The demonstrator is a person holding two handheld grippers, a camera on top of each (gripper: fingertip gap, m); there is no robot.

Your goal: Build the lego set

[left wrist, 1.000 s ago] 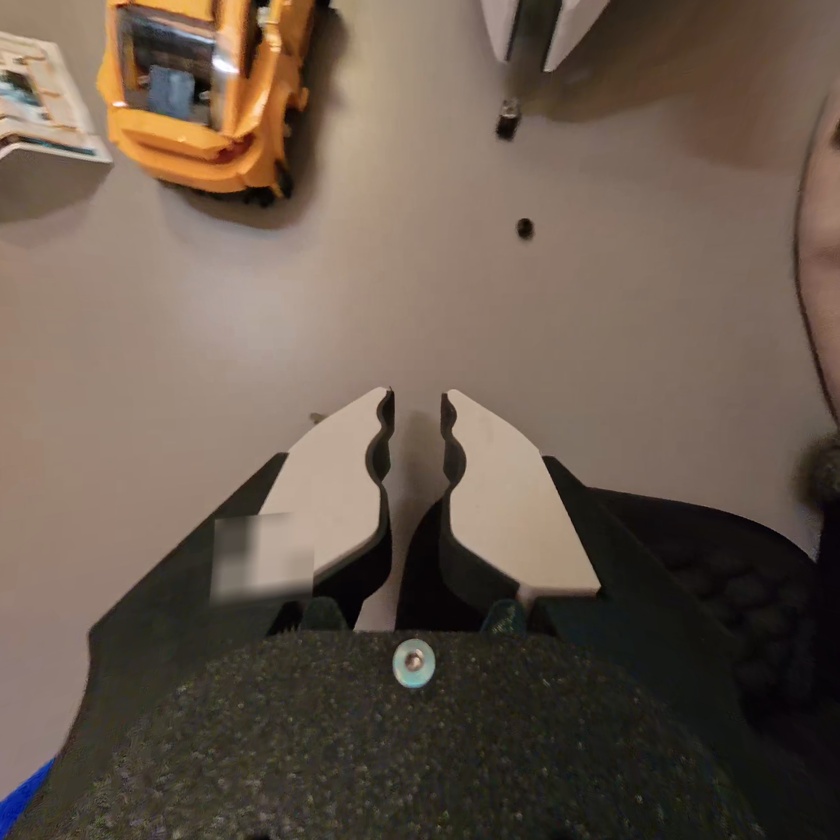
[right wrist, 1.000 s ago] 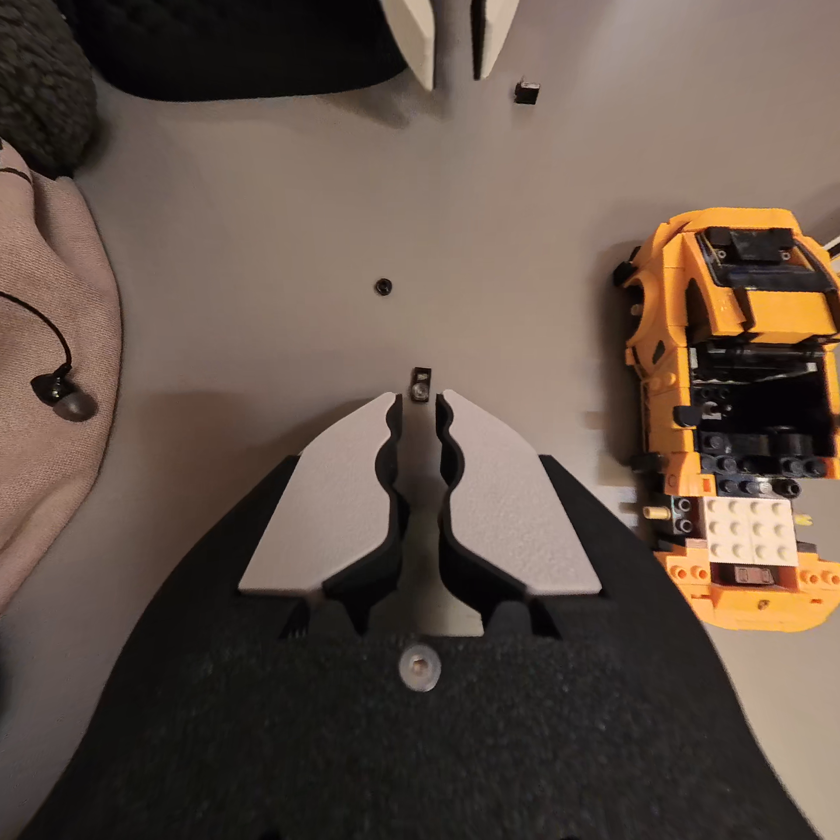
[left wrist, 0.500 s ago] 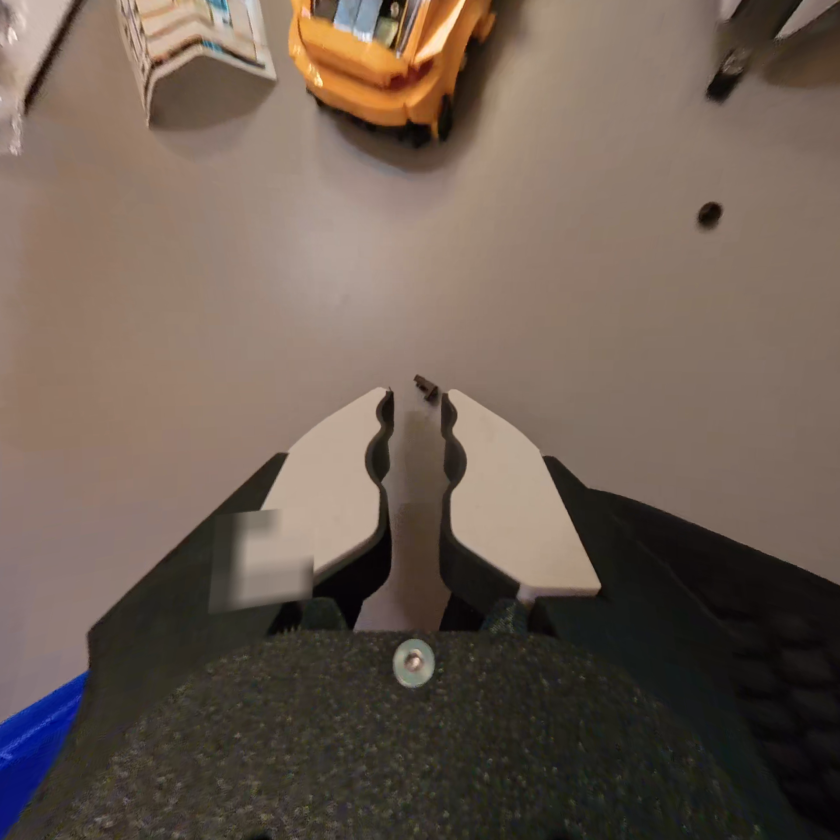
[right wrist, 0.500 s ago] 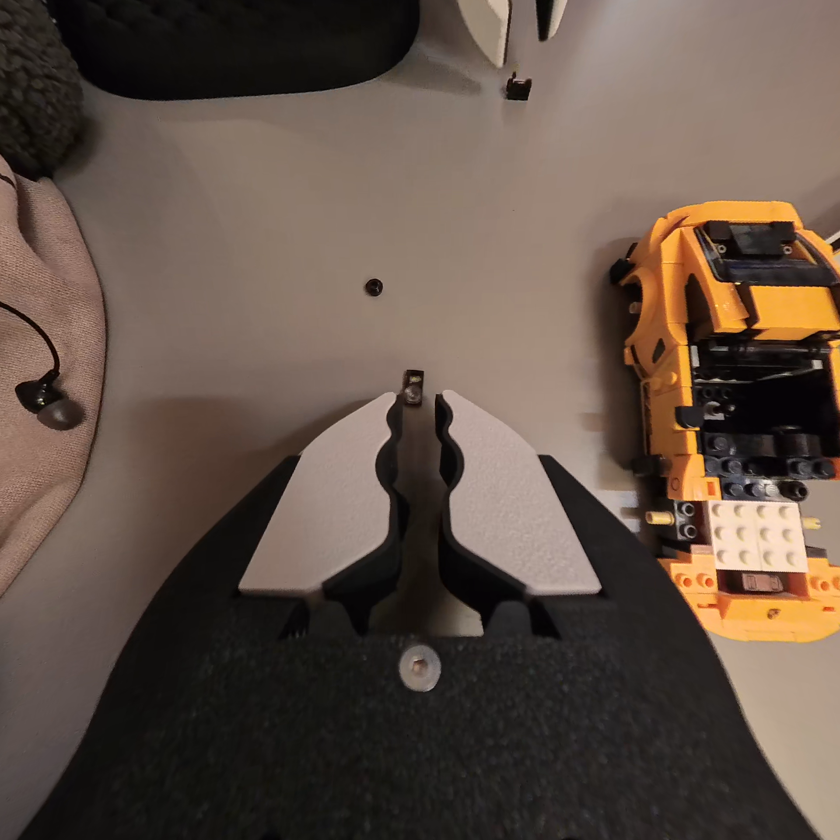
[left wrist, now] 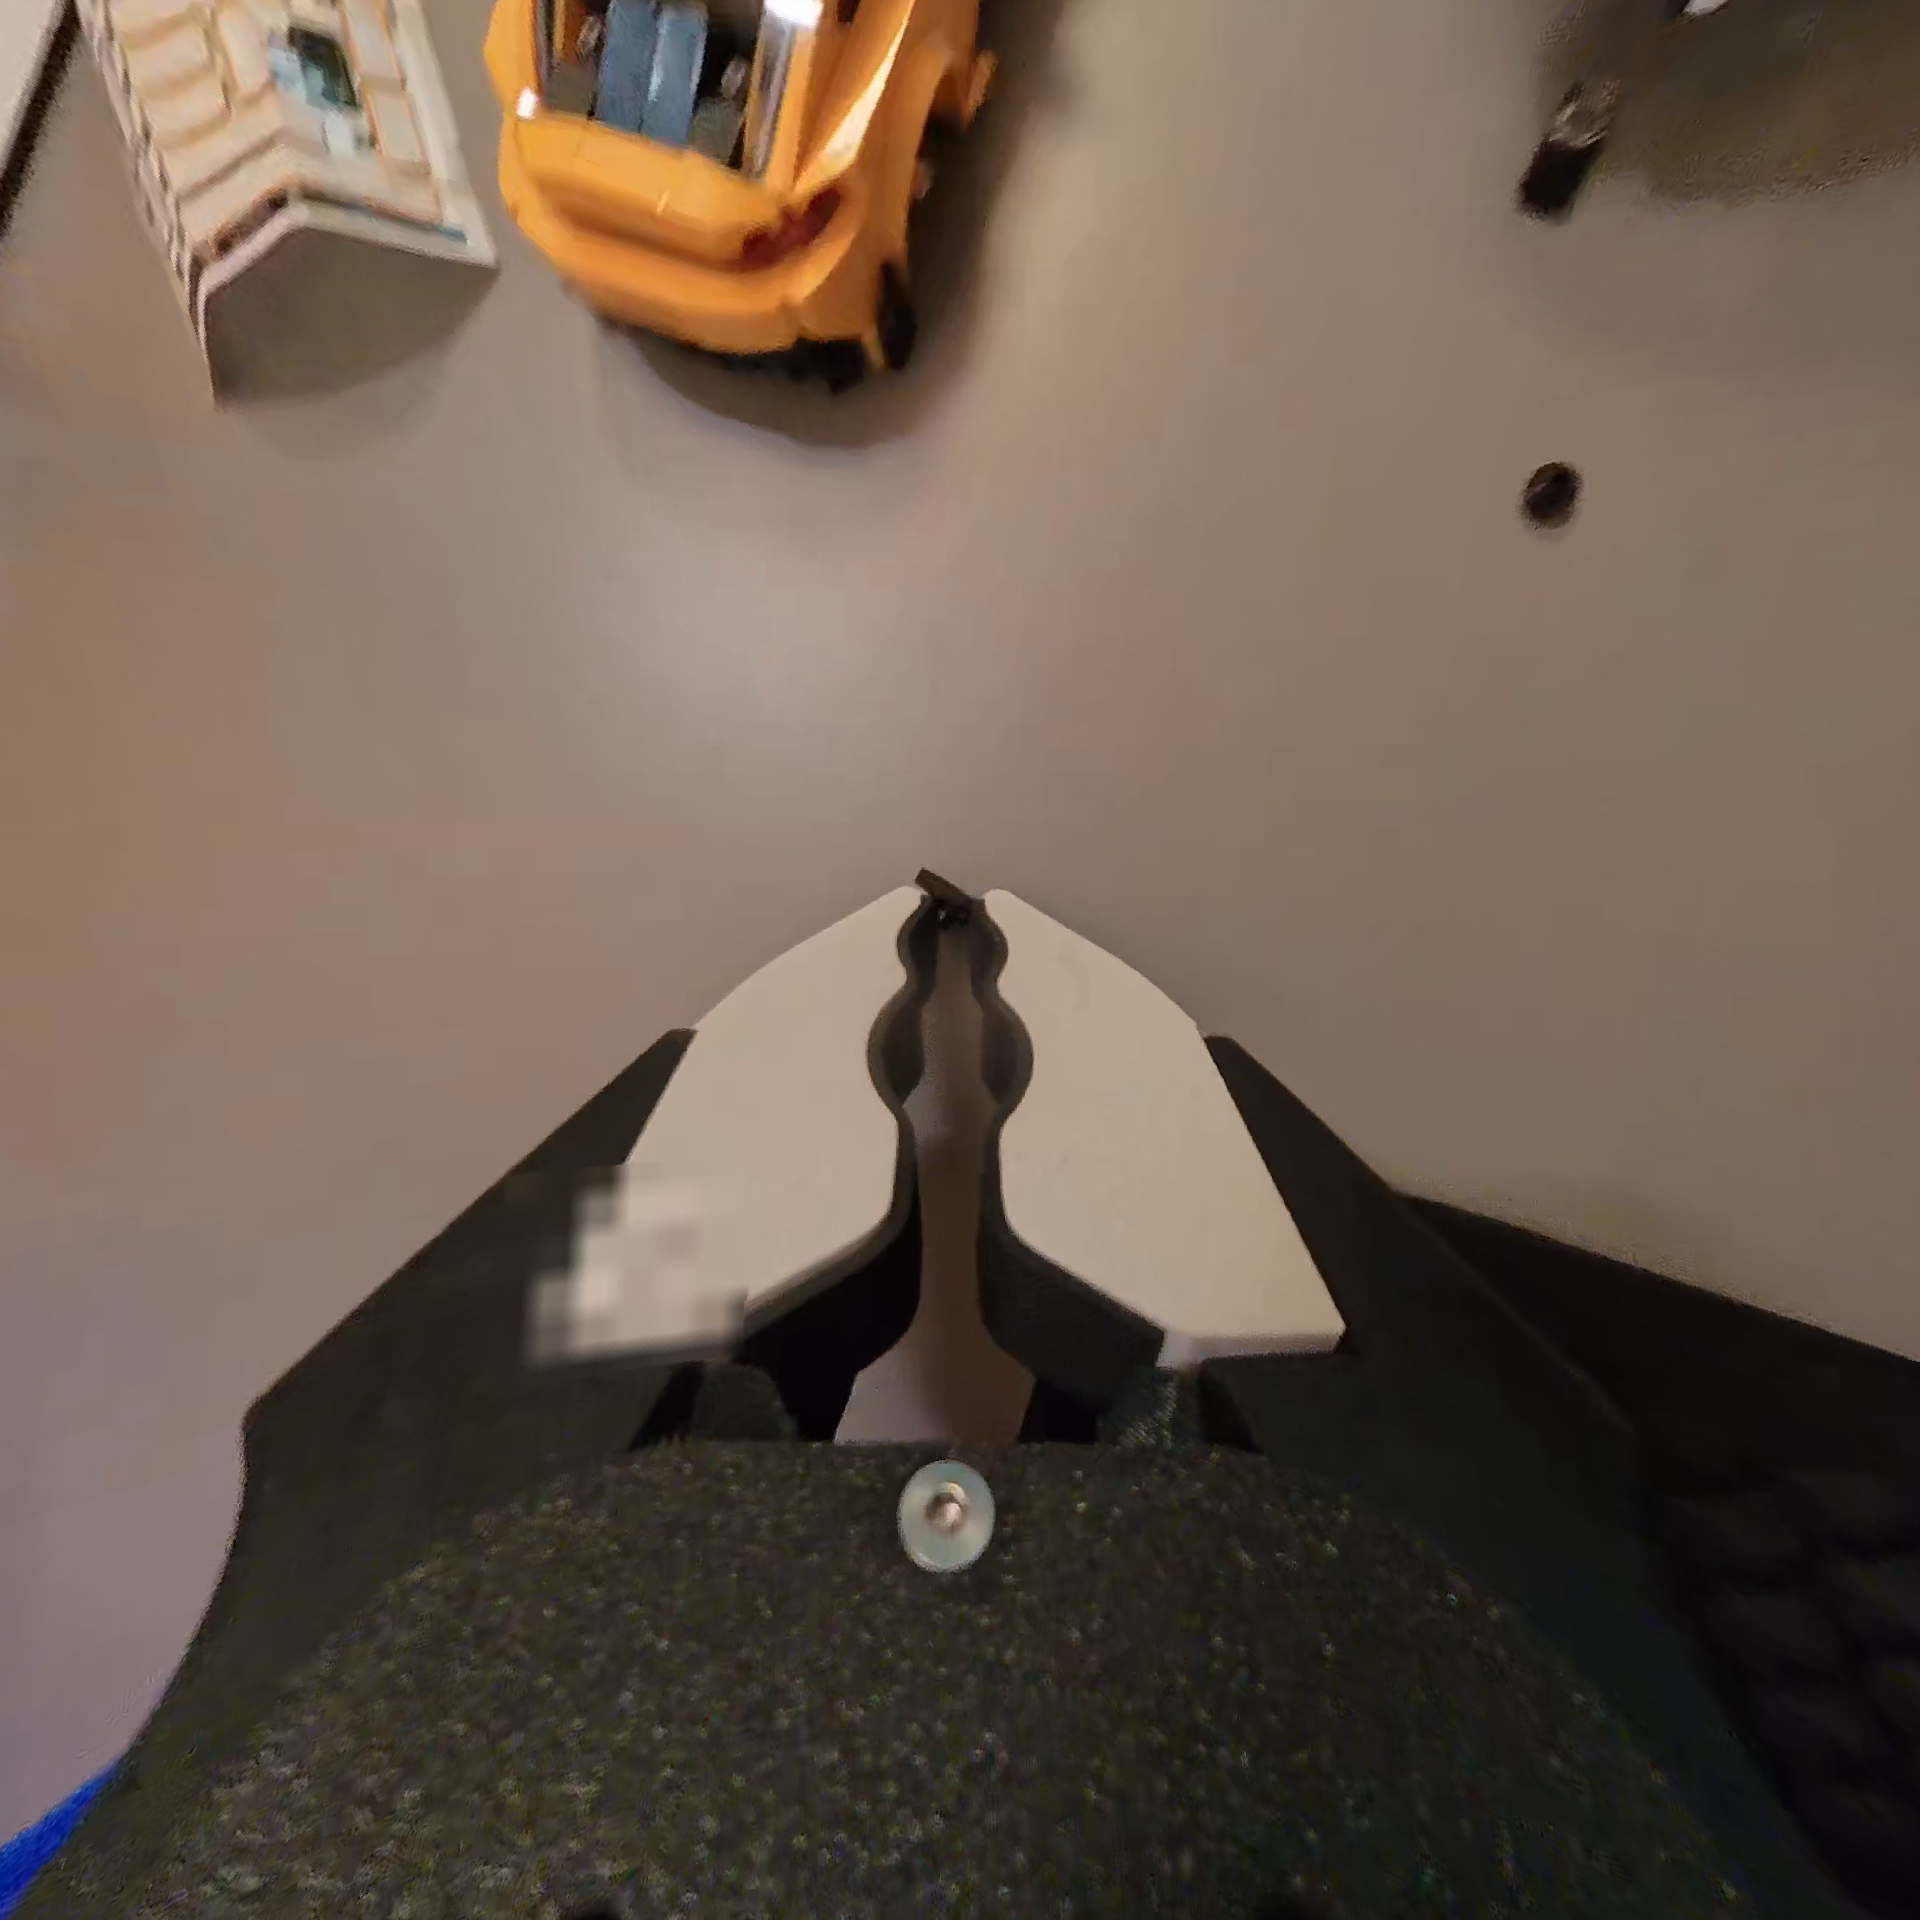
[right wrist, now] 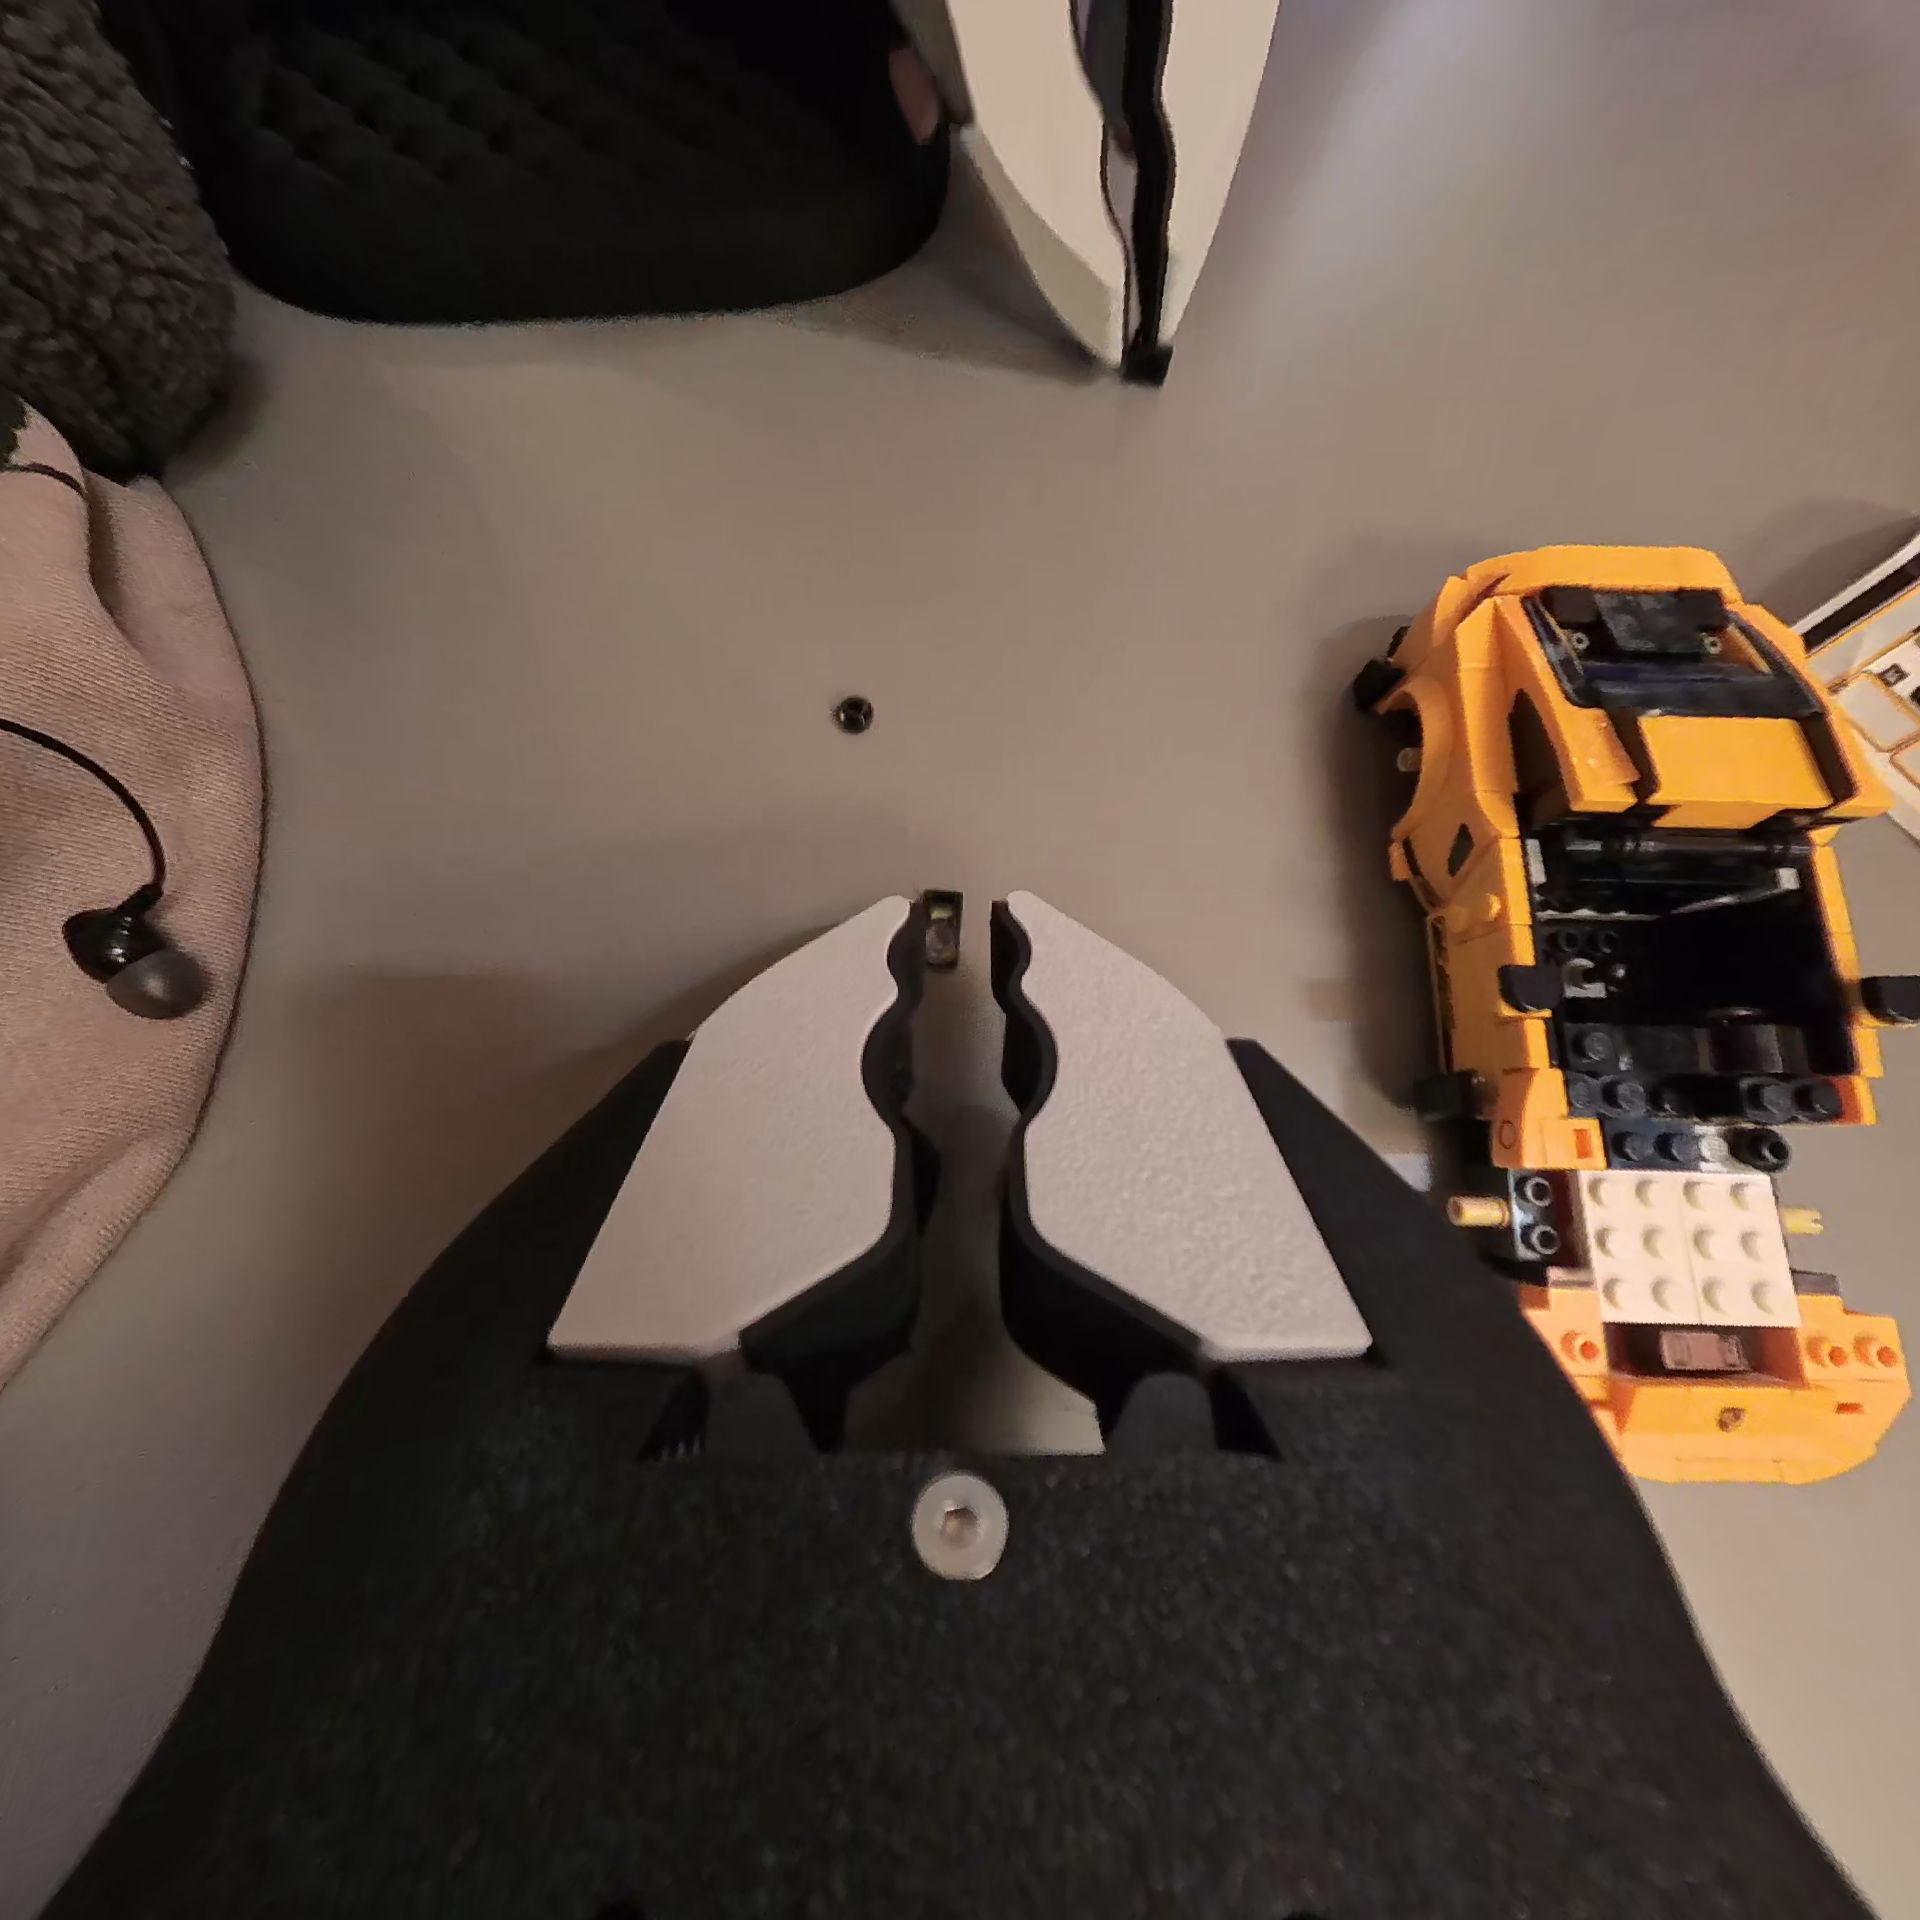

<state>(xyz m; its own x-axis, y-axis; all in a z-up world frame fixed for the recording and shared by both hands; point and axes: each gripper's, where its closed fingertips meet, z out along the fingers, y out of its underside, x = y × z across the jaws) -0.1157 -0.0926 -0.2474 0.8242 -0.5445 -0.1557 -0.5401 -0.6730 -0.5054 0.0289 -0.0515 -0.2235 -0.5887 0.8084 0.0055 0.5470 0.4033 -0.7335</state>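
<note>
My left gripper (left wrist: 948,902) is shut on a tiny black lego piece (left wrist: 943,902) at its tips, low over the grey table (left wrist: 935,644). It also shows at the top of the right wrist view (right wrist: 1135,353), with the piece (right wrist: 1146,366) at its tip. My right gripper (right wrist: 948,914) stands narrowly apart; a small black piece (right wrist: 941,930) sits by its left pad, with a gap to the right pad. The half-built orange lego car (right wrist: 1662,987) lies to its right, its roof open, and shows in the left wrist view (left wrist: 727,177). A small round black piece (right wrist: 852,714) lies loose ahead.
An instruction booklet (left wrist: 281,156) lies left of the car. A pink cloth (right wrist: 114,1091) with a black earphone (right wrist: 135,966) is at the left edge. A black padded thing (right wrist: 540,156) lies at the back left. The round piece shows in the left wrist view (left wrist: 1550,490). The left gripper's tips are roughly 15 centimeters from the right gripper's.
My left gripper has moved up to the tiny black piece and shut on it. In the right wrist view it has come nearer. My right gripper's gap looks unchanged.
</note>
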